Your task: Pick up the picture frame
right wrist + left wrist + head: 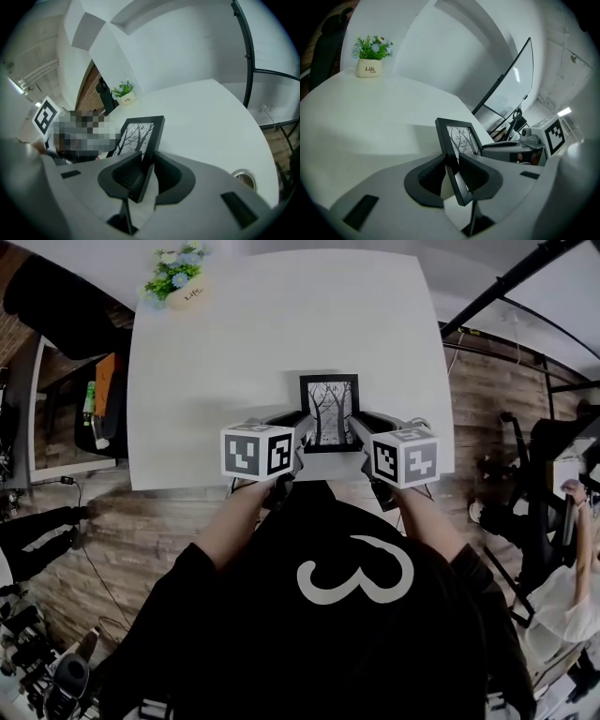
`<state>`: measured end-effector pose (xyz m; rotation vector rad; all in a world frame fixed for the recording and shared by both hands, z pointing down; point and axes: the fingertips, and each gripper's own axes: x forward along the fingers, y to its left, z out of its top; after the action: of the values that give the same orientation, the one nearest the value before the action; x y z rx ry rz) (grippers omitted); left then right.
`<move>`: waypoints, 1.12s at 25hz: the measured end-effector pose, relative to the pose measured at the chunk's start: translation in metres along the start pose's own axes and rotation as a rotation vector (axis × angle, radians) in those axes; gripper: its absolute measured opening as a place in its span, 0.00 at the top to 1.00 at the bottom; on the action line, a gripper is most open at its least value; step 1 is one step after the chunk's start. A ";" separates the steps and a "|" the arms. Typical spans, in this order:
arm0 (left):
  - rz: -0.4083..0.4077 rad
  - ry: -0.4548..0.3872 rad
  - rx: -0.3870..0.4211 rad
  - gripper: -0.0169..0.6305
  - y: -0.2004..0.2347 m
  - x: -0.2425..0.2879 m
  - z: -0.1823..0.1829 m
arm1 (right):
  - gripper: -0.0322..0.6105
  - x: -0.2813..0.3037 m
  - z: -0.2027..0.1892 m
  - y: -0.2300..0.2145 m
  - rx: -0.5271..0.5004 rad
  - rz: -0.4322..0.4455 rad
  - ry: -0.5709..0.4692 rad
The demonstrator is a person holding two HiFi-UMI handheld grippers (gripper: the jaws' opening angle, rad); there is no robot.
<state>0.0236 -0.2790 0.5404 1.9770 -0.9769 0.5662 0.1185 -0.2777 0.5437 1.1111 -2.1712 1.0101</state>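
Head view puts the picture frame (329, 412) close to the near edge of the white table (234, 362), a little toward its right corner. The potted flowers (176, 279) stand well apart at the far left corner. The left gripper (306, 426) has the frame's left rail and the right gripper (360, 427) its right rail. Each gripper view bears that out. The left gripper's dark pads (432, 176) pinch the black rail low on that side, and the right gripper's pads (126, 174) pinch the opposite rail likewise, so neither pair stands spread or empty. The frame stands nearly upright between them, its tree print toward the person.

The step in hand looks like the lift itself, with the grasp made. To do it well, both hands should rise together and at the same pace. If one leads, the frame will likely twist in the narrow pinch and may pivot out. Pressure should be firm enough for the smooth rail without squeezing inward toward the glazing. A thin strut (474, 214) shows below the frame, so a straight vertical rise would stop it dragging on the table. Whether the bottom rail is already clear of the surface is hard to tell through the wide-angle lenses.
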 end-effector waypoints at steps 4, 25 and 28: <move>-0.001 -0.037 0.019 0.82 -0.010 -0.012 0.006 | 0.80 -0.012 0.007 0.006 -0.021 0.000 -0.028; -0.012 -0.292 0.057 0.82 -0.061 -0.117 0.042 | 0.80 -0.094 0.065 0.075 -0.207 0.111 -0.254; -0.012 -0.317 0.064 0.83 -0.065 -0.134 0.041 | 0.80 -0.102 0.066 0.087 -0.215 0.115 -0.278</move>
<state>-0.0025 -0.2343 0.3948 2.1708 -1.1484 0.2840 0.0952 -0.2478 0.3988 1.0874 -2.5200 0.6789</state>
